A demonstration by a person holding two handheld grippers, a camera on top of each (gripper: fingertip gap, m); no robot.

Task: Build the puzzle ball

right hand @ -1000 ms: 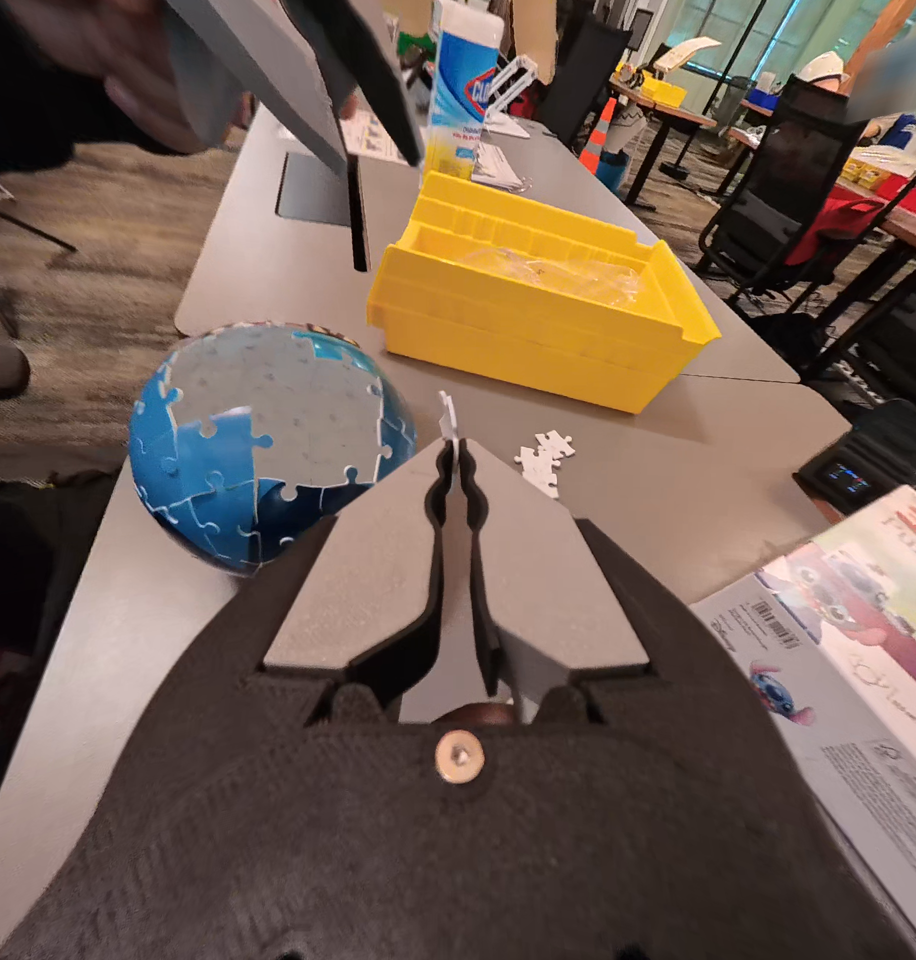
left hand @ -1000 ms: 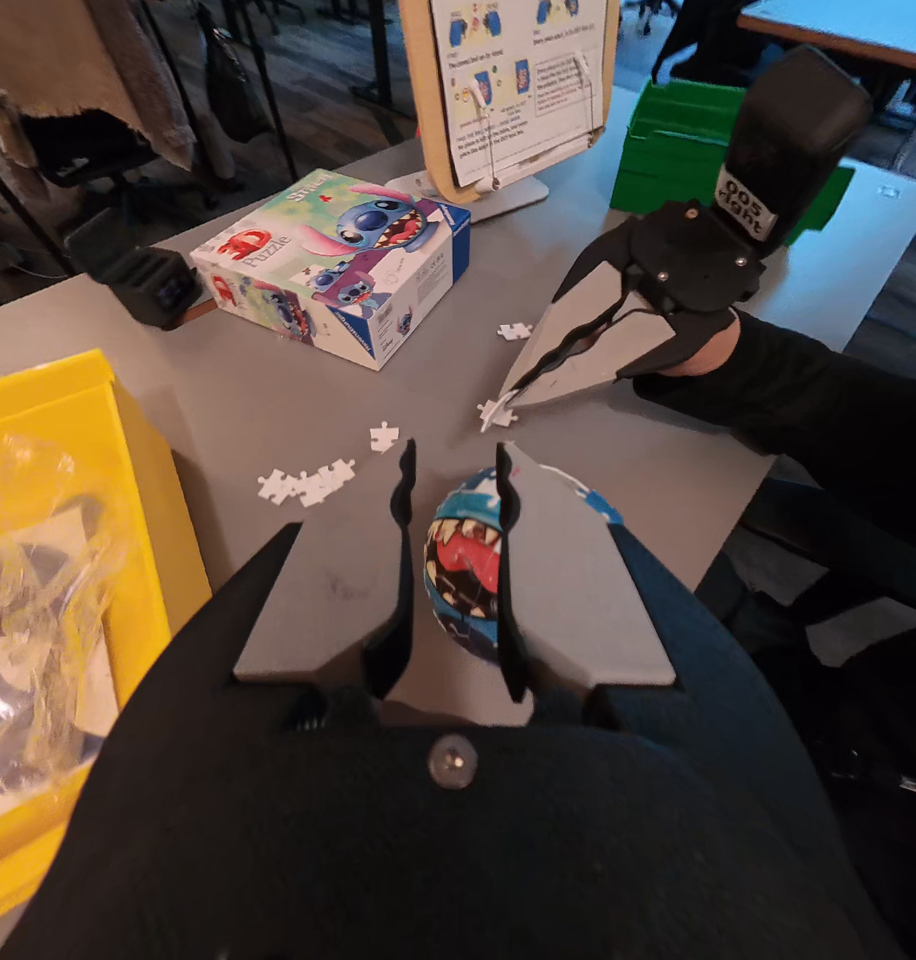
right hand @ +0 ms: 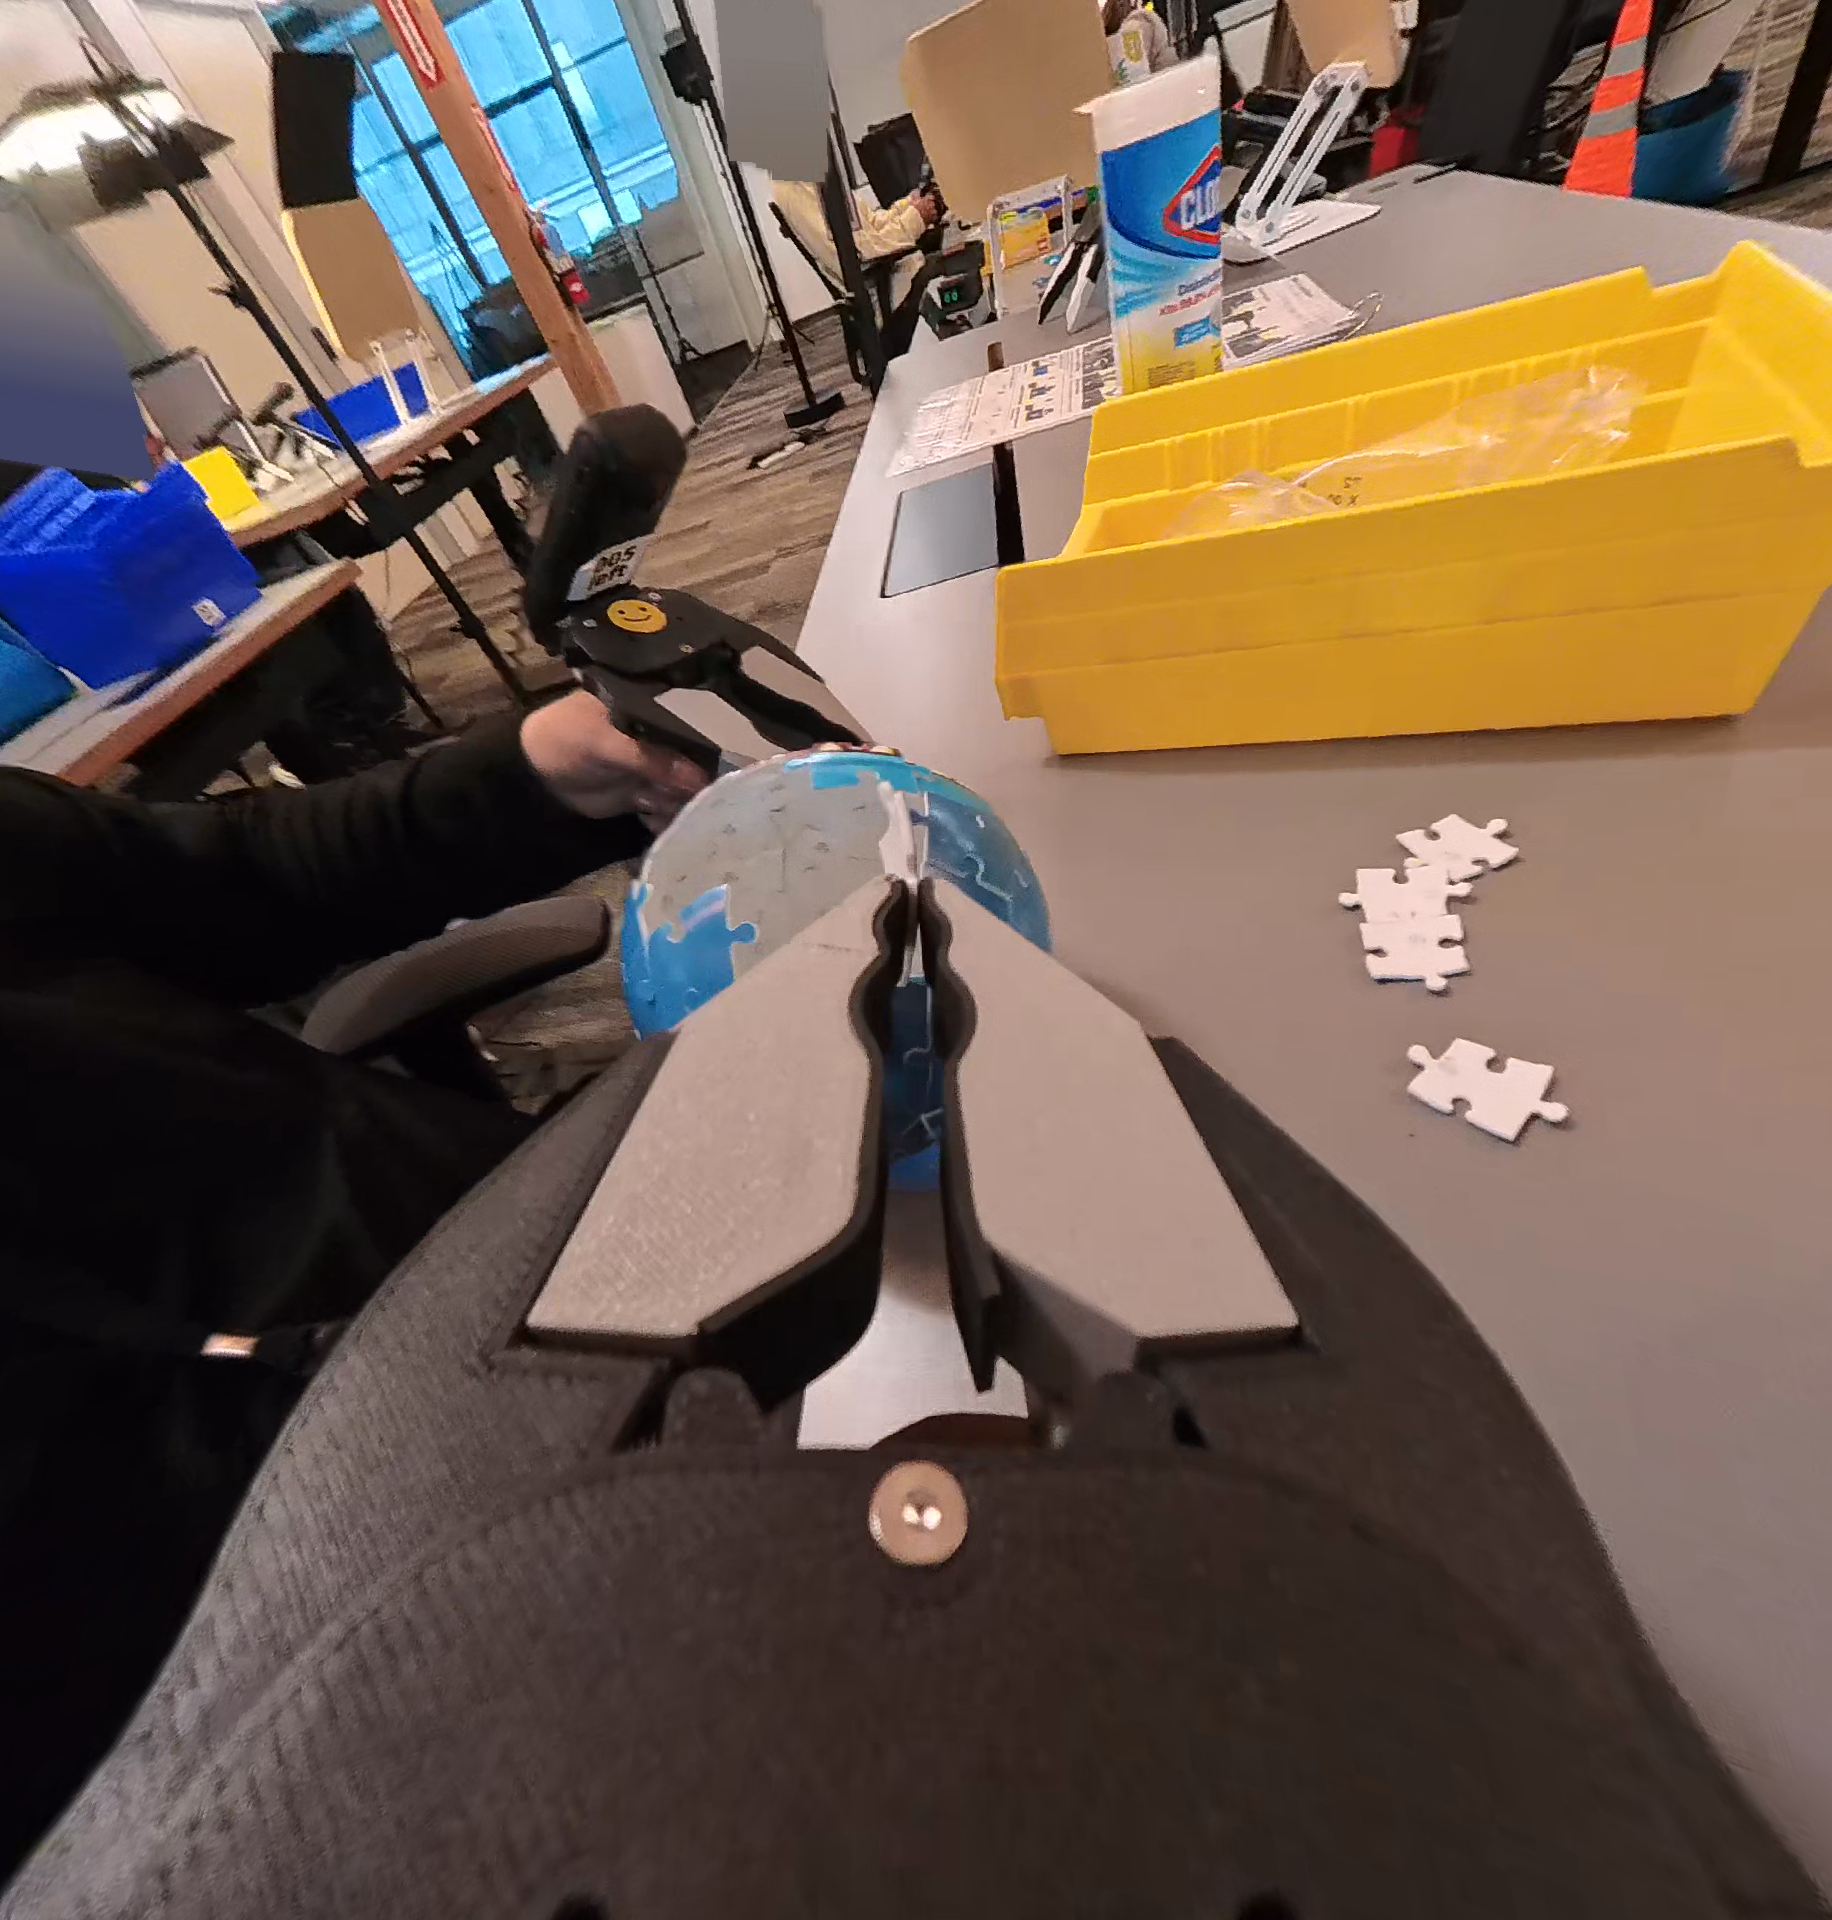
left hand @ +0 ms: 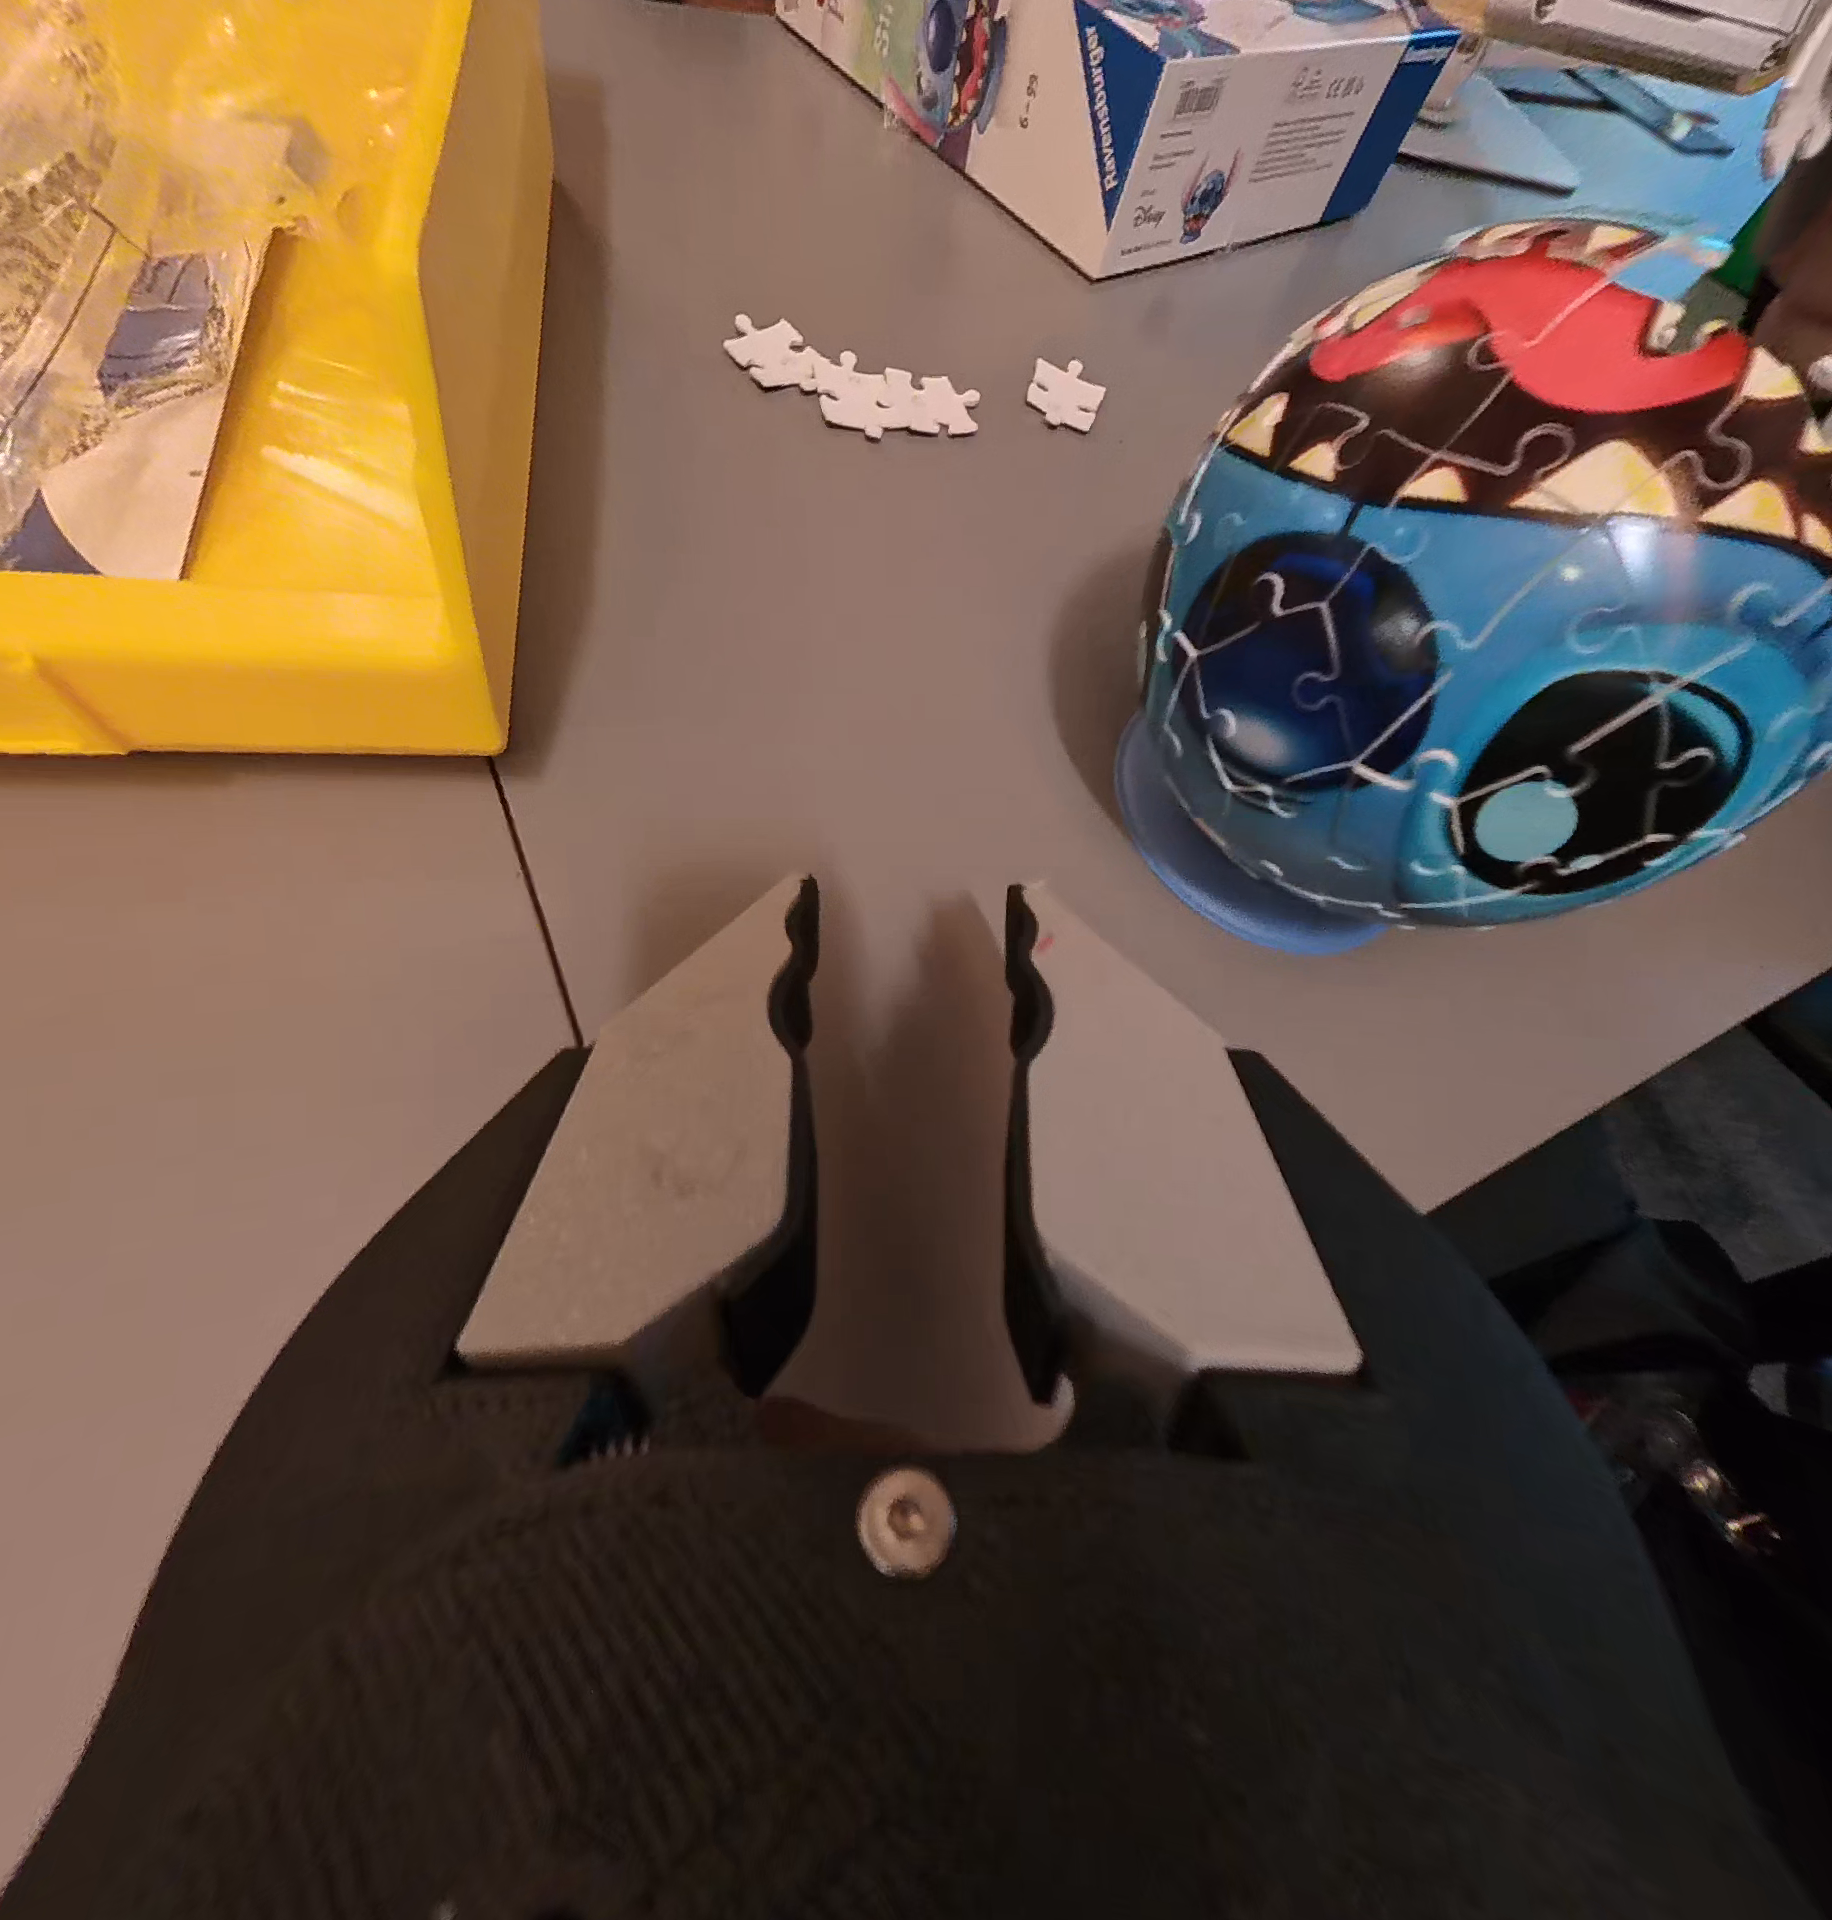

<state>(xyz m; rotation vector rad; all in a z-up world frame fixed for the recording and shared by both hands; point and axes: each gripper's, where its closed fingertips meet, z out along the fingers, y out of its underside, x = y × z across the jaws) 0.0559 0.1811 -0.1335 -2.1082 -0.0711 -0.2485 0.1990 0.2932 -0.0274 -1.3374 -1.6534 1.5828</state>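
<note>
A mostly built blue puzzle ball (left hand: 1514, 644) sits on its round base on the tabletop (left hand: 787, 644), with white loose pieces (left hand: 870, 390) lying nearby.

one puzzle ball (left hand: 1494, 665), five loose pieces (left hand: 870, 390), one bin (left hand: 268, 644)

- The puzzle ball (left hand: 1494, 644) is showing blue with a red mouth, cream teeth and dark eyes; its unfinished top (right hand: 787, 842) is looking pale grey.
- The loose pieces (left hand: 860, 390) are lying white side up.
- The bin (right hand: 1411, 623) is glowing yellow.
- The bench (left hand: 787, 675) is showing plain grey.
- Each tool is showing grey fingers (left hand: 683, 1143) on black.
</note>
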